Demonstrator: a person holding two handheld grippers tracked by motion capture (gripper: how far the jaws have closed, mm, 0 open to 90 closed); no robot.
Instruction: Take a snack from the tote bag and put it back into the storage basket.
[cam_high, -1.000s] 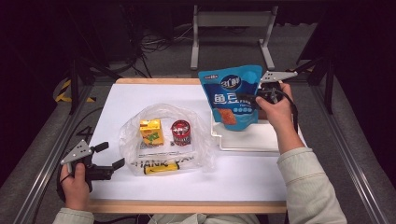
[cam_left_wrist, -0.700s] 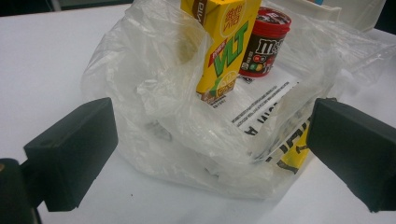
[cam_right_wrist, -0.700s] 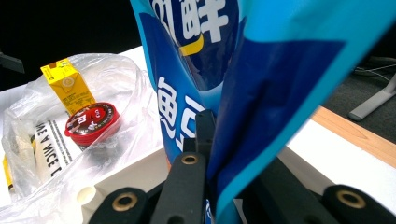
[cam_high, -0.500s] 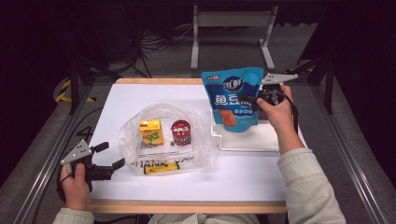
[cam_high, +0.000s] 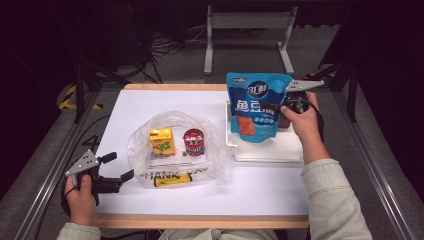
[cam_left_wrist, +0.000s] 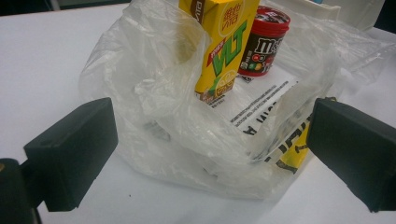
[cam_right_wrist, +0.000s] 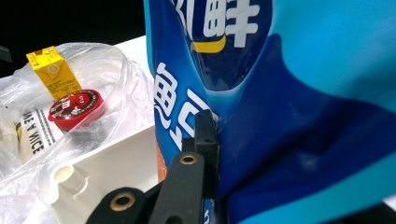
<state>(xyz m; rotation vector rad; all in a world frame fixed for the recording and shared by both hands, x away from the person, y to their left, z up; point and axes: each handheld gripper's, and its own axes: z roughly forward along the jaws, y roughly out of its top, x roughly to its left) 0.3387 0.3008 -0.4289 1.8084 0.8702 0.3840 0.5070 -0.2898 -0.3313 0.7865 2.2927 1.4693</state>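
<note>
Our jaws on the right gripper (cam_high: 278, 109) are pinched tight on one blue snack bag (cam_high: 256, 107). We hold the bag upright over one white tray (cam_high: 270, 150) at the right side of the bench (cam_high: 150, 102). Our right hand (cam_high: 305, 117) reaches forward with the arm stretched out, and the gripper points to the left. Our left gripper (cam_high: 116, 166) has its jaws wide apart with nothing in them. Our left hand (cam_high: 80, 192) rests at the near left corner of the bench. The jaws point at one clear plastic bag (cam_left_wrist: 187, 121). Inside it stand one yellow drink box (cam_left_wrist: 219, 46) and one red candy tub (cam_left_wrist: 264, 39), side by side.
</note>
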